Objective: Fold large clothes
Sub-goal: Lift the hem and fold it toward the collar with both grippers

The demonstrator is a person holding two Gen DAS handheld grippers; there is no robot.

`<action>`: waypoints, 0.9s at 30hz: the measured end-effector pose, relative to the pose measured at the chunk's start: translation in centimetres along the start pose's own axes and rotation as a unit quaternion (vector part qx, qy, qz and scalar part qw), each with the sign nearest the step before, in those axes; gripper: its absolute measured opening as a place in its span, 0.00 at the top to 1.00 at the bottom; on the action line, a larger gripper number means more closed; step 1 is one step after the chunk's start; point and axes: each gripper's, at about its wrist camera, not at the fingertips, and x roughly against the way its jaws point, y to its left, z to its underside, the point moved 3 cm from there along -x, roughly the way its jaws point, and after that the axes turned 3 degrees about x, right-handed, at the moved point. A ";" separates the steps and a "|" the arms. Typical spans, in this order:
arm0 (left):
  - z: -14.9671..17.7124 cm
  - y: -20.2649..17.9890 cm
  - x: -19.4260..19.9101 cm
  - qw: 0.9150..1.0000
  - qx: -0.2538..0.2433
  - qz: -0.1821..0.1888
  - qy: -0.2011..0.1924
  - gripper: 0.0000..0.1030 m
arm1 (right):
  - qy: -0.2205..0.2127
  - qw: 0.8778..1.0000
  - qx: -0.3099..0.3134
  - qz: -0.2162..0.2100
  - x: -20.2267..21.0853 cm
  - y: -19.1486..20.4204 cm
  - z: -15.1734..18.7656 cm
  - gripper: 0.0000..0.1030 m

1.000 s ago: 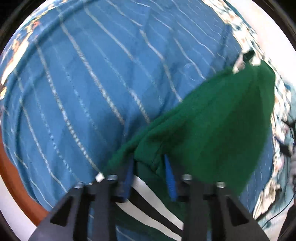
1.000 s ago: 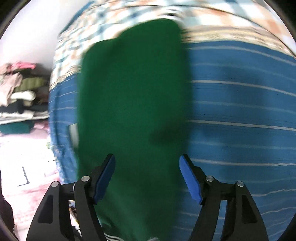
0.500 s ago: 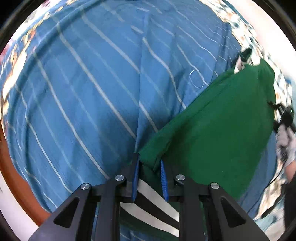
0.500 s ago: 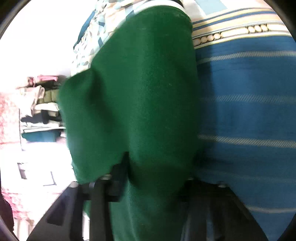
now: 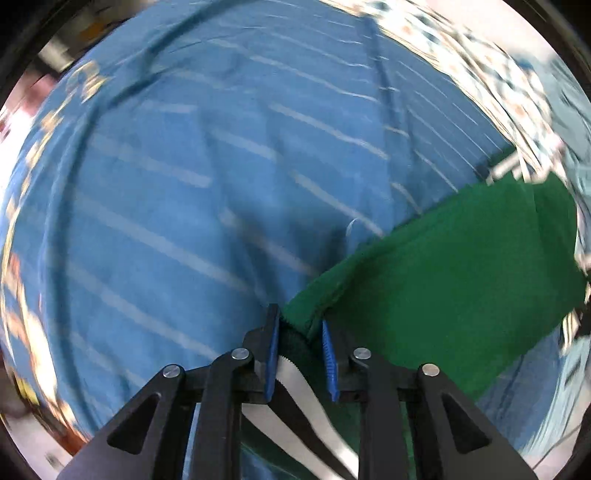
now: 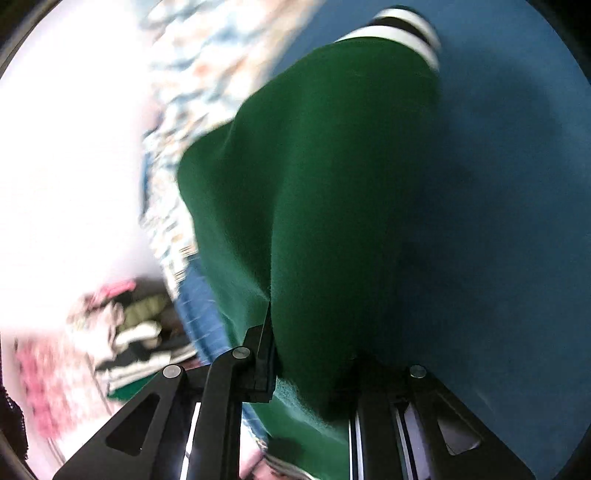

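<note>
A dark green garment point(image 5: 461, 266) with a black-and-white striped band point(image 5: 295, 380) hangs stretched over the blue striped bedsheet point(image 5: 184, 184). My left gripper point(image 5: 299, 325) pinches a bunched edge of it beside the band, and its jaws are opening slightly with cloth still between the blue pads. In the right wrist view the green garment point(image 6: 332, 166) drapes over my right gripper point(image 6: 310, 332), whose jaws are closing on the cloth. Its right finger is hidden under the fabric. A striped band point(image 6: 399, 26) shows at the garment's far end.
The blue bedsheet point(image 6: 498, 221) covers the bed, with a patterned cover point(image 5: 480, 74) along its far edge. A pile of folded clothes point(image 6: 136, 332) sits at the left of the right wrist view, beyond the bed's edge. Both views are motion-blurred.
My right gripper went from wide open around the green cloth to clamped on it, then swung and rolled. My left gripper slid across the sheet, still gripping the garment's edge.
</note>
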 end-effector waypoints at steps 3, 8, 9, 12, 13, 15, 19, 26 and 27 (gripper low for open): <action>-2.1 -1.1 0.1 1.000 -0.019 0.024 0.002 0.76 | 0.005 0.998 -0.036 0.056 2.3 -5.7 2.7 0.81; -3.3 -1.1 2.5 0.996 0.045 0.045 -0.067 0.34 | 0.009 0.987 0.011 0.160 2.3 -8.2 2.1 0.38; -3.0 -0.5 3.4 0.992 0.079 0.054 -0.087 0.21 | 0.006 0.986 0.025 0.166 2.6 -7.9 2.0 0.36; -1.7 1.0 4.9 0.982 0.144 0.042 -0.118 0.20 | 0.022 0.977 0.097 0.190 4.1 -5.9 2.5 0.30; -0.6 1.7 5.5 0.977 0.168 0.031 -0.128 0.20 | 0.027 0.969 0.135 0.207 4.8 -4.9 3.0 0.28; 1.4 2.1 5.6 0.970 0.199 0.023 -0.138 0.20 | 0.023 0.952 0.194 0.234 5.9 -3.1 3.9 0.28; 4.3 1.9 1.9 0.966 0.235 0.006 -0.108 0.20 | 0.010 0.931 0.276 0.238 7.0 1.7 4.6 0.28; 3.5 0.1 -2.6 0.973 0.200 -0.025 -0.114 0.81 | -0.004 0.863 0.429 0.267 0.5 11.4 -0.7 0.15; 3.5 -0.3 -2.2 0.973 0.193 -0.022 -0.121 0.87 | -0.001 0.857 0.441 0.265 0.7 11.6 -2.2 0.14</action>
